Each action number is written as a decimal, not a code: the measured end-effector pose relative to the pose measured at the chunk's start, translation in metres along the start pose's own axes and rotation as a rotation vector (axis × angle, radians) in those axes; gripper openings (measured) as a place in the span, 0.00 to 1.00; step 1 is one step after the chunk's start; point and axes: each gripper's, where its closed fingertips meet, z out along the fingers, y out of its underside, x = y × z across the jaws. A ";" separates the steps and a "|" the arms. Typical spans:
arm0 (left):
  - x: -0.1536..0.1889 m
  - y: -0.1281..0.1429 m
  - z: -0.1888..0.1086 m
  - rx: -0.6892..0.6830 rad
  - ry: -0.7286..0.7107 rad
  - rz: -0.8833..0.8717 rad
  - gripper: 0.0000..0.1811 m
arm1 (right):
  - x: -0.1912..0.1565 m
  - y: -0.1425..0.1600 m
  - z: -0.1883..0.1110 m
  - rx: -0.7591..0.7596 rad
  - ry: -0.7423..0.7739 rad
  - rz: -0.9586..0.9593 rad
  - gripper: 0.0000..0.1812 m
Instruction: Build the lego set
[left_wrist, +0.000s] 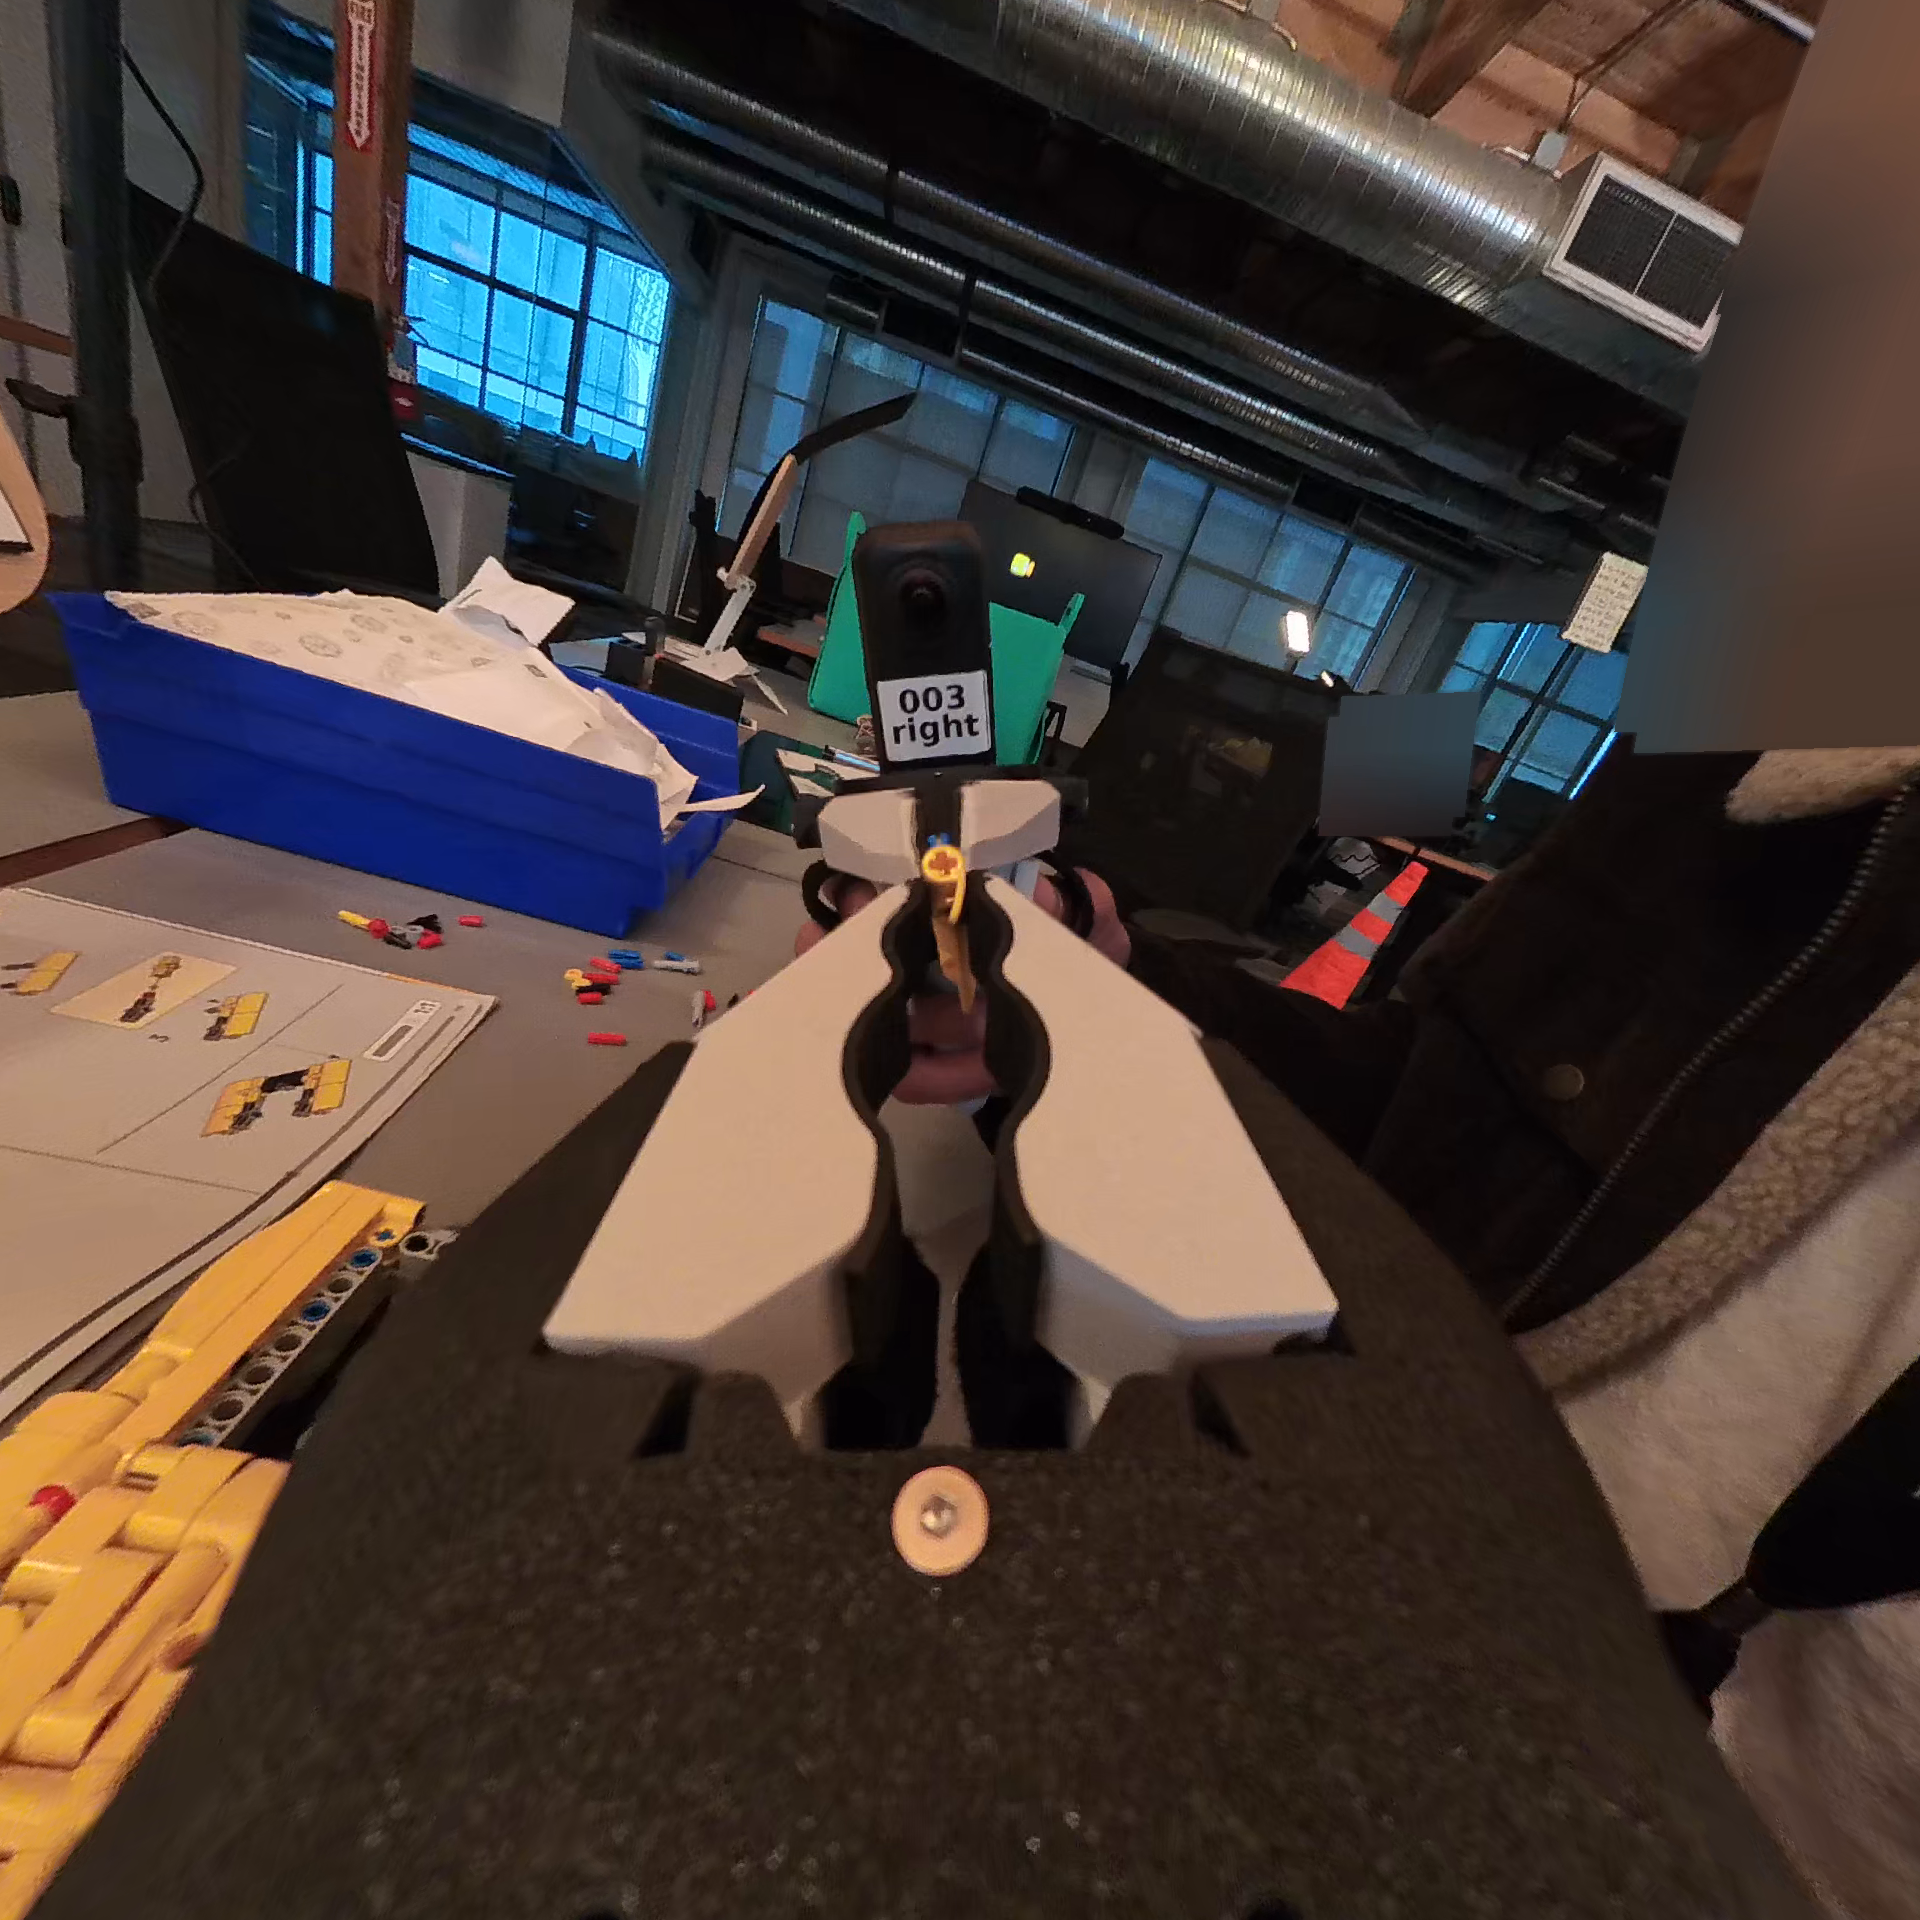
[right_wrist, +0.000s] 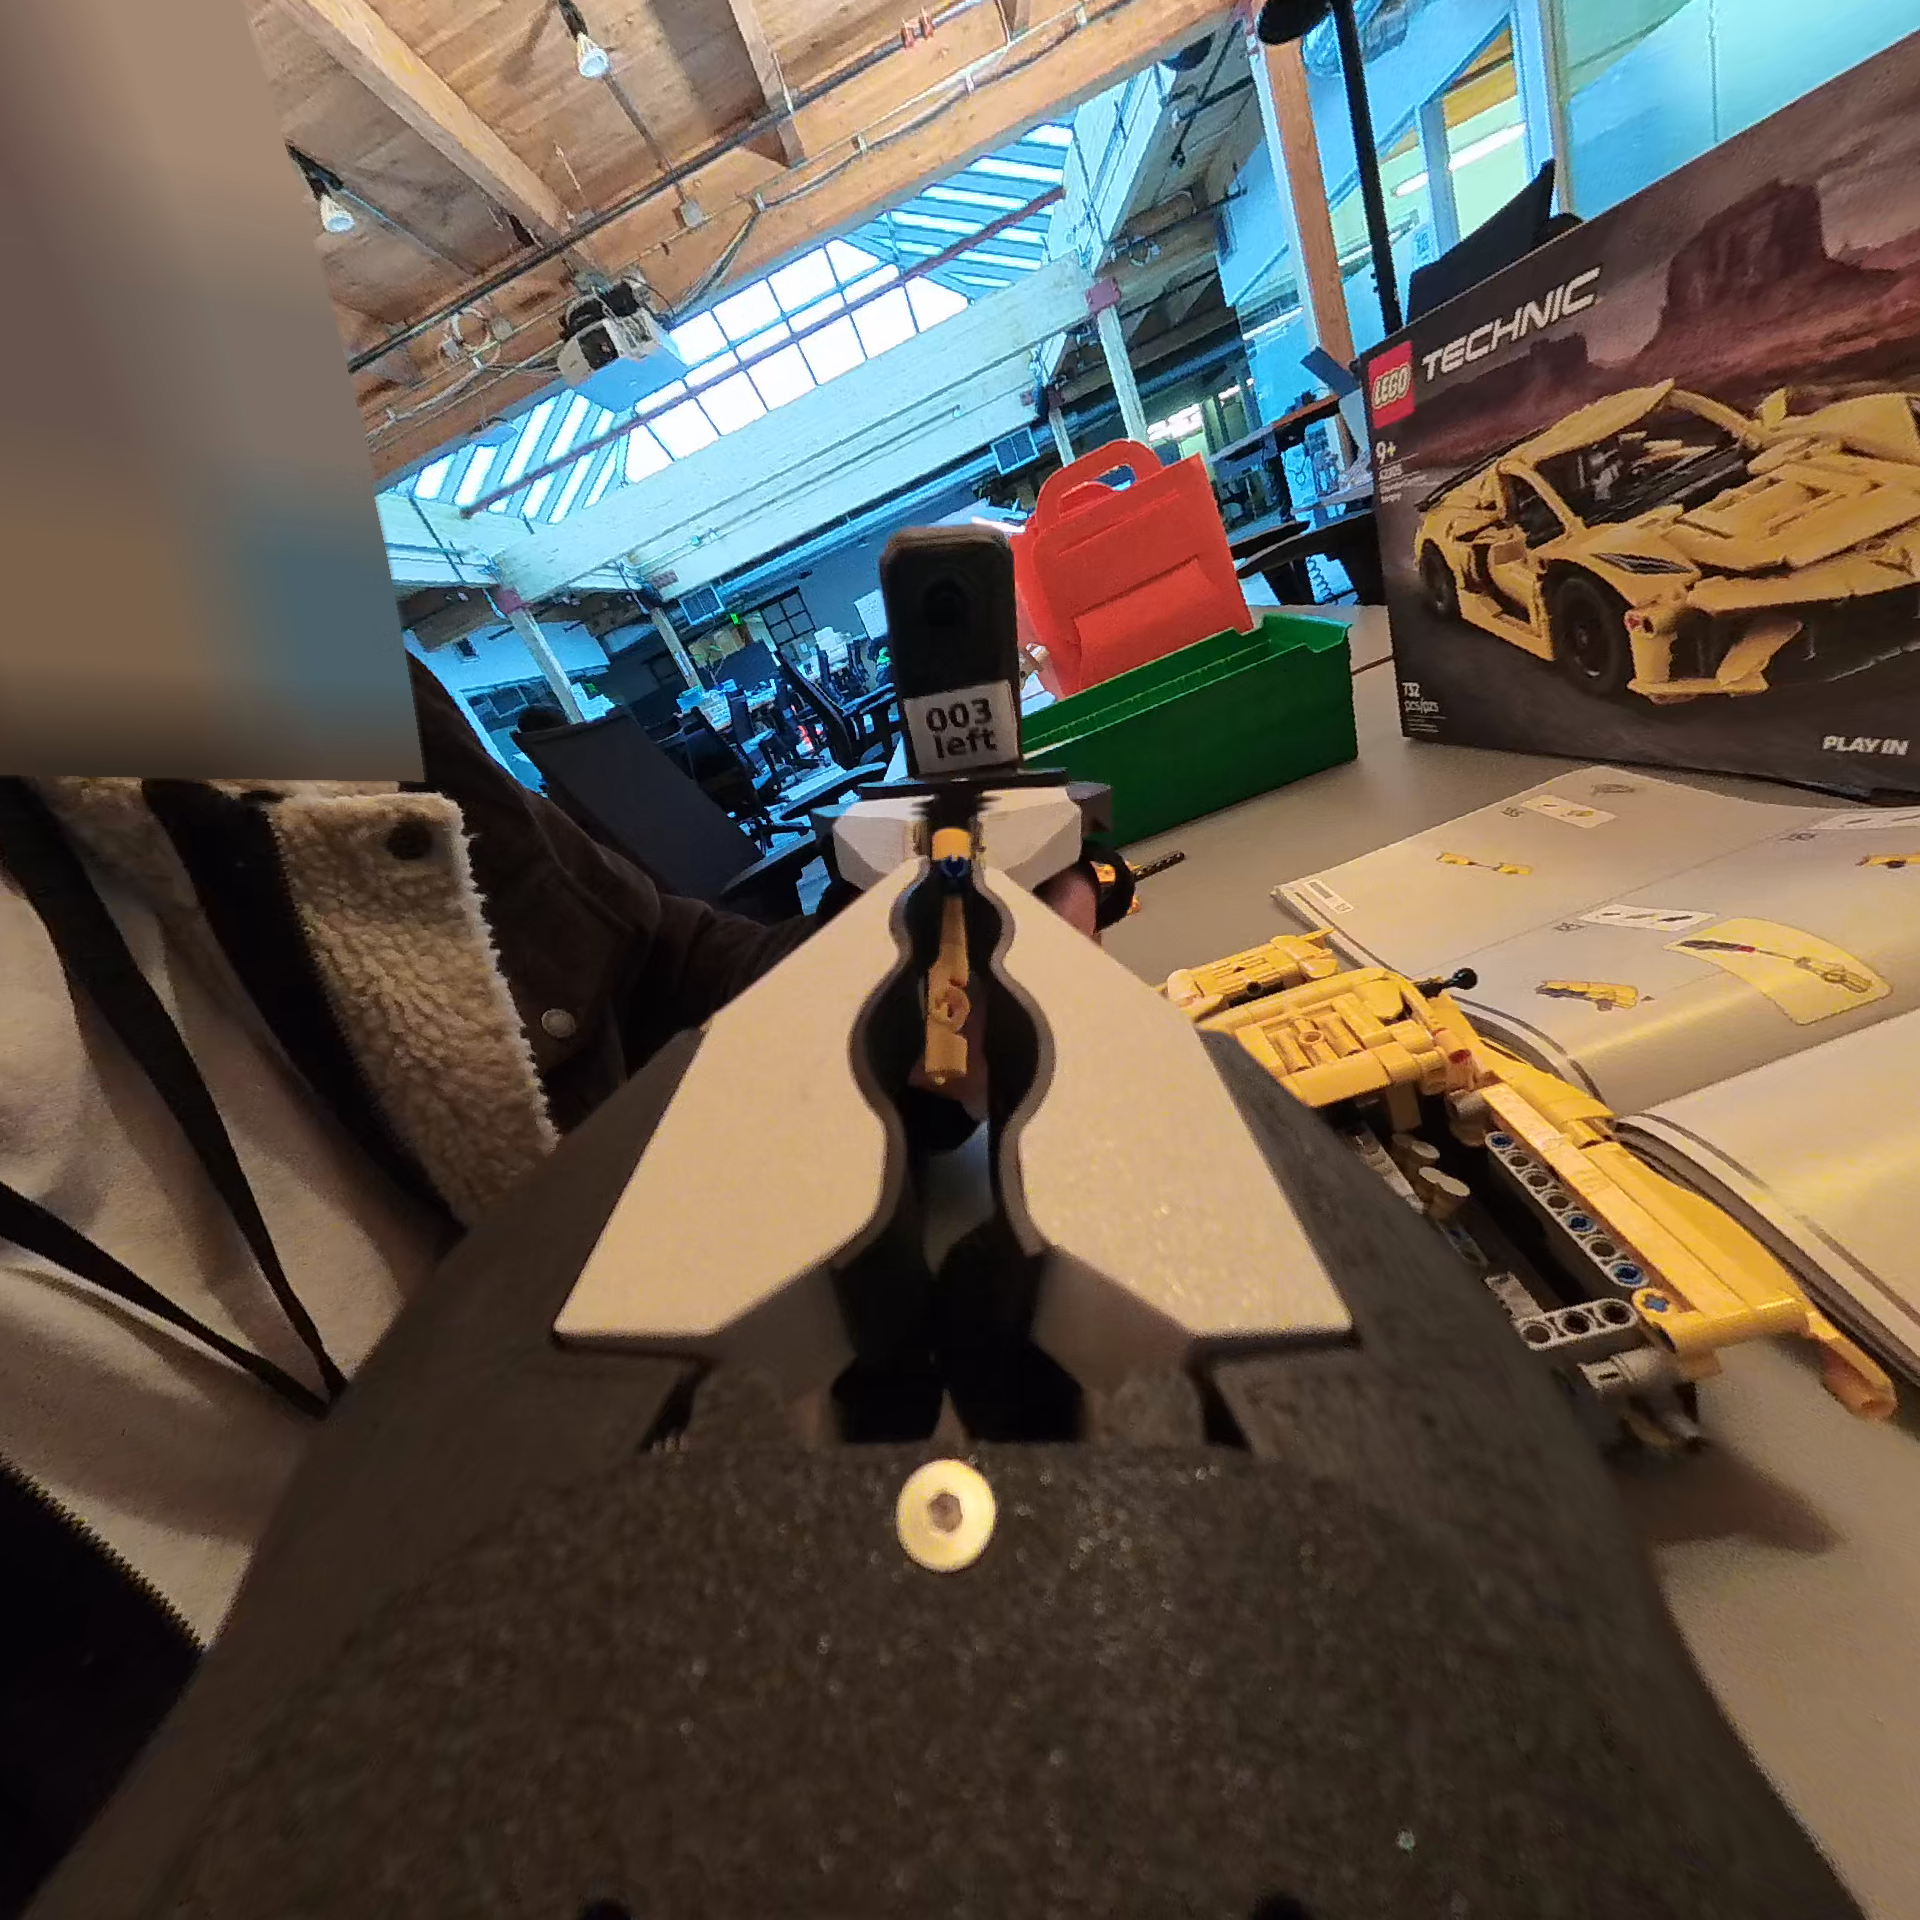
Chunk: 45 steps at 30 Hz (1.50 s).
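Two claws meet tip to tip above tabletop (left_wrist: 582, 1060), facing each other: left claw (left_wrist: 940, 914), right claw (right_wrist: 951, 883). Small part (right_wrist: 948, 1023) between both claws' tips.

Left wrist view: manual (left_wrist: 208, 1029) on tabletop left of claw; model (left_wrist: 135, 1475) before manual, nearest camera; loose pins (left_wrist: 613, 977) behind manual; bin (left_wrist: 395, 769) behind pins, paper (left_wrist: 416, 655) in bin.

Right wrist view: model (right_wrist: 1382, 1049) right of claw, partly on manual (right_wrist: 1621, 935); box (right_wrist: 1662, 499) behind manual; tray (right_wrist: 1195, 717) left of box; bag (right_wrist: 1127, 566) behind tray. Person's jacket (right_wrist: 395, 935) left of claw.
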 end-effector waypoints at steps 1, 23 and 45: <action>0.001 0.000 0.000 0.005 0.005 -0.007 0.03 | -0.001 0.000 0.000 0.004 -0.006 0.004 0.02; -0.038 0.011 -0.001 0.007 -0.174 -0.218 0.03 | 0.042 0.012 0.009 -0.245 0.666 -0.818 0.26; -0.037 0.014 0.000 0.001 -0.161 -0.246 0.03 | 0.049 0.015 0.005 -0.337 0.694 -0.866 0.14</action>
